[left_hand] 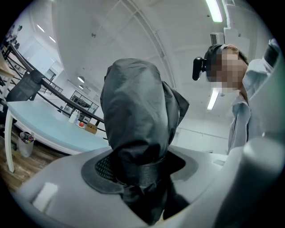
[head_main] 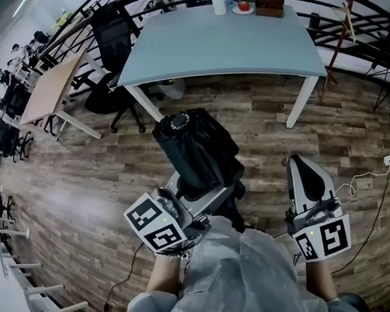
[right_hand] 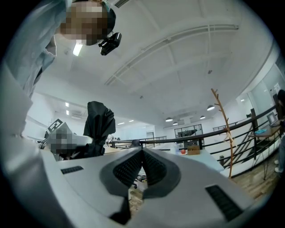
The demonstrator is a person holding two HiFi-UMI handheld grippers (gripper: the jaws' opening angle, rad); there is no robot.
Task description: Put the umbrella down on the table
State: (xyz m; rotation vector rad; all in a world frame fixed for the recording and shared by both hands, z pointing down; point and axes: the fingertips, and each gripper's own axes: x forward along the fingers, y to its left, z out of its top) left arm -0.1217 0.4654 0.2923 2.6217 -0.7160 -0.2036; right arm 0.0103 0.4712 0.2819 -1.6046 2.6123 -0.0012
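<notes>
Holding a folded black umbrella (head_main: 195,145) in the left tongs (head_main: 207,192), spread wide and pressing from both sides on the bundled cloth right at the black wrap strap (left_hand: 139,174). Standing upright out of the left tongs, with the capped end uppermost and the loose folds bulging above the strap. Not yet down on the table (head_main: 227,46): held over the wooden floor (head_main: 83,180), with that pale blue table well ahead of both tongs and carrying a white bottle (head_main: 219,3), a red item (head_main: 243,7) on a small plate and a brown box (head_main: 269,5) at its far edge. Pressing the right tongs (head_main: 304,167) together pad against pad on nothing, level with the left tongs, off to their right and clear of the umbrella. For markings, only black-and-white square patterns on the cube (head_main: 156,223) behind the left tongs and on the cube (head_main: 324,237) behind the right tongs; print on the bottle too small to read.
</notes>
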